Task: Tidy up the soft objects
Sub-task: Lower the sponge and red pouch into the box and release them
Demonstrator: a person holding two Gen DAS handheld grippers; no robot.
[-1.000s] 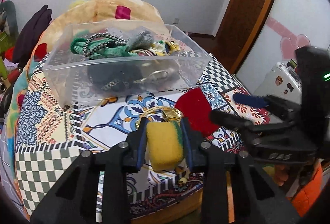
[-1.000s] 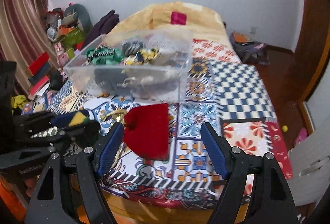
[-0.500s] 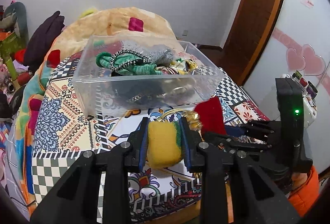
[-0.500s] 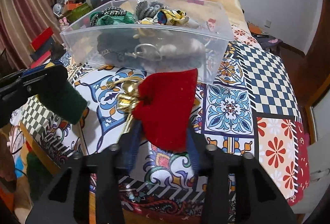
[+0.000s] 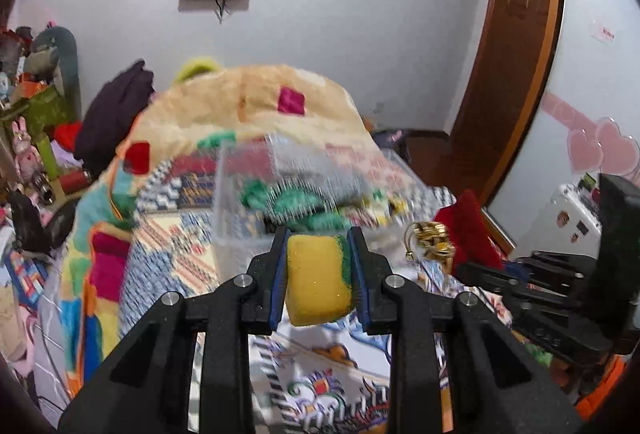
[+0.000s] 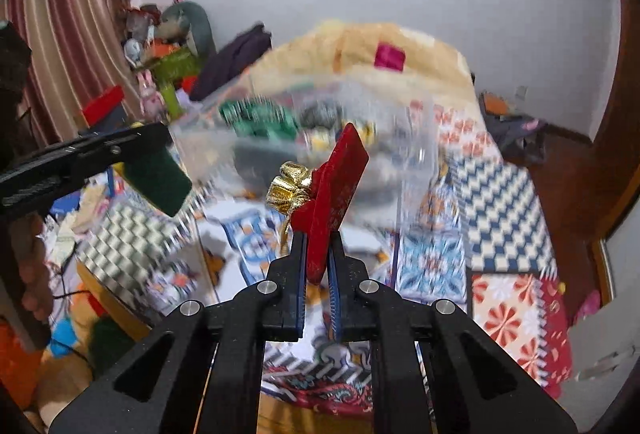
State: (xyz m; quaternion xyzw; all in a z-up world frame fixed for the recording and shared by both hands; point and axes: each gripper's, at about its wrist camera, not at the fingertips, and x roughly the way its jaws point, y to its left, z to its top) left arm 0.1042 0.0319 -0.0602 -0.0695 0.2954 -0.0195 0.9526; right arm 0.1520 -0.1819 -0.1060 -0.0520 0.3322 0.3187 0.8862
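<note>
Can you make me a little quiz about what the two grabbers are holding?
1. True or false: the left gripper is shut on a sponge.
2. What does the right gripper hold? A) a green rope B) a red pouch with a gold bow C) nothing
3. Fill the blank: the clear bin behind both grippers is already ____ with soft things.

Key: 1 true; 2 B; 3 filled.
</note>
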